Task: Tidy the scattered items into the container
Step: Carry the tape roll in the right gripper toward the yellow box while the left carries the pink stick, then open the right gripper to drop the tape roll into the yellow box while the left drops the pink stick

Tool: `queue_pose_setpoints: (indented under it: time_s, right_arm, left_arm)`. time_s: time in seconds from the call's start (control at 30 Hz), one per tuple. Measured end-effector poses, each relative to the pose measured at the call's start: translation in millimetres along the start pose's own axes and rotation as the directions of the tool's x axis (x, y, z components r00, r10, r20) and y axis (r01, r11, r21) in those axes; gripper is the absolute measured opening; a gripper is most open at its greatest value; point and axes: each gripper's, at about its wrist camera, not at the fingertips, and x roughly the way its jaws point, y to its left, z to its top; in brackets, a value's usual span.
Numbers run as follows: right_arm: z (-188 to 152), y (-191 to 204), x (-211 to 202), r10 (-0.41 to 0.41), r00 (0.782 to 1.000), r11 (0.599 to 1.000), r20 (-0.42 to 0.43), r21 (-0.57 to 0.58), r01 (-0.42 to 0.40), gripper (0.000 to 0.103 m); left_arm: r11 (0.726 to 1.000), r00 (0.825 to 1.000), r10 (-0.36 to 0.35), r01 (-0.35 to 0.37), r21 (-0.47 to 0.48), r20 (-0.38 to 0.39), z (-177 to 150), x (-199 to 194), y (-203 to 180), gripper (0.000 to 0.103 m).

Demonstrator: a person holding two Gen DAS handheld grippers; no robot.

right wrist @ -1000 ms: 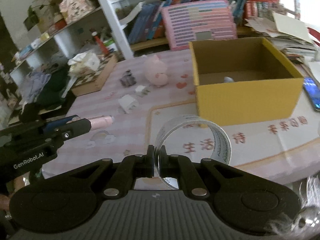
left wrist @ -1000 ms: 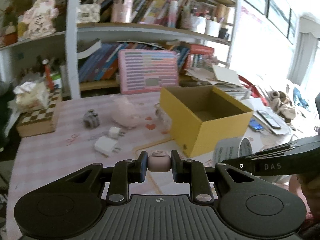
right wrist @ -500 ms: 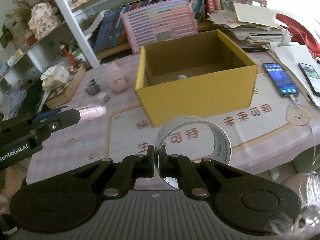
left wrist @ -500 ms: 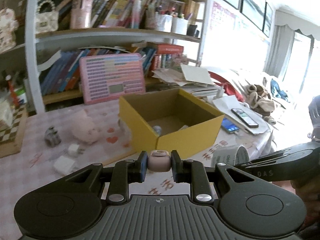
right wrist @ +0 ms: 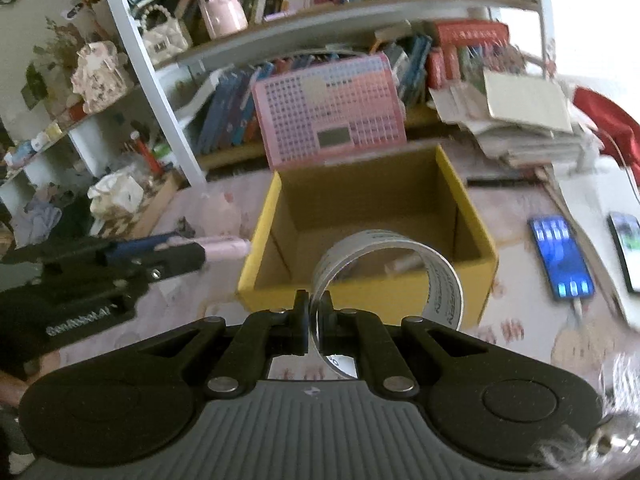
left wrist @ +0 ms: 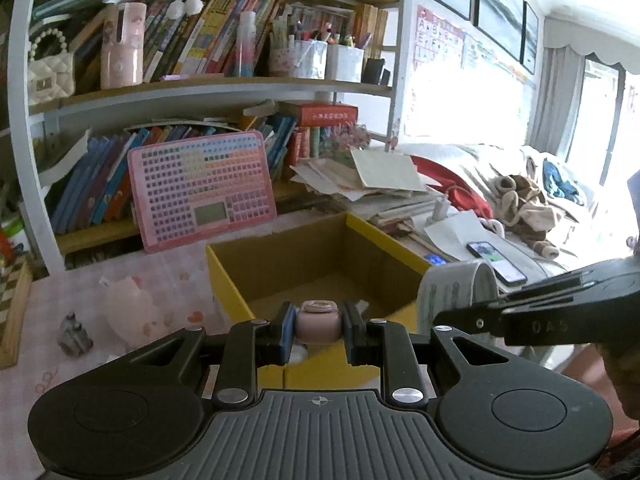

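Note:
My left gripper [left wrist: 318, 322] is shut on a small pink tube [left wrist: 318, 325], held end-on just before the near wall of the open yellow cardboard box [left wrist: 386, 236]. From the right wrist view that tube [right wrist: 226, 247] pokes out of the left gripper [right wrist: 200, 256] beside the box's left wall. My right gripper [right wrist: 315, 316] is shut on the edge of a clear tape roll [right wrist: 442, 280], which hangs over the near rim of the box [right wrist: 262, 224]. In the left wrist view the tape roll [left wrist: 452, 292] shows at the right, at the tip of the right gripper [left wrist: 440, 315].
A pink pig toy [left wrist: 128, 308] and a small grey object [left wrist: 74, 334] lie on the pink tablecloth left of the box. A pink keyboard board [right wrist: 332, 112] leans on the bookshelf behind. Two phones [right wrist: 560, 256] and paper stacks [right wrist: 520, 120] sit to the right.
Both grippers have moved forward to the yellow box with their loads still gripped. The box has grown larger and now sits straight ahead of the tube and the tape roll.

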Motion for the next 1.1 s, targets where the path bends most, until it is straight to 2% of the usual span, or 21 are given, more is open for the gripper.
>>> queue_pose_setpoints:
  time_s: [0.2,0.47,0.7,0.9,1.1]
  right_arm:
    - [32.4,-17.6,25.4,0.061,0.998,0.996,0.014,-0.068,-0.060,0.004]
    - [67.5,-31.4,77.9,0.141,0.990,0.979,-0.019,-0.147,-0.142,0.004]
    - [87.8,-40.0,139.2,0.195,0.974,0.958,-0.117,-0.190,-0.215,0.004]
    - [94.6,-48.1,187.7,0.193,0.954,0.952,-0.228,-0.190,-0.238,0.004]
    - [94.9,-53.6,214.6,0.186,0.933,0.950,-0.307,-0.188,-0.251,0.005]
  left_arm:
    - [0.998,0.998,0.060,-0.060,-0.007,-0.010,14.3,32.7,-0.9,0.023]
    - [0.988,0.986,0.147,-0.150,-0.028,-0.079,16.5,79.4,-2.7,0.023]
    - [0.982,0.972,0.184,-0.189,-0.021,-0.149,14.7,118.4,-6.4,0.023]
    - [0.978,0.957,0.198,-0.208,-0.023,-0.213,9.8,146.6,-9.6,0.023]
    - [0.976,0.944,0.205,-0.219,-0.025,-0.259,6.7,163.6,-14.0,0.023]
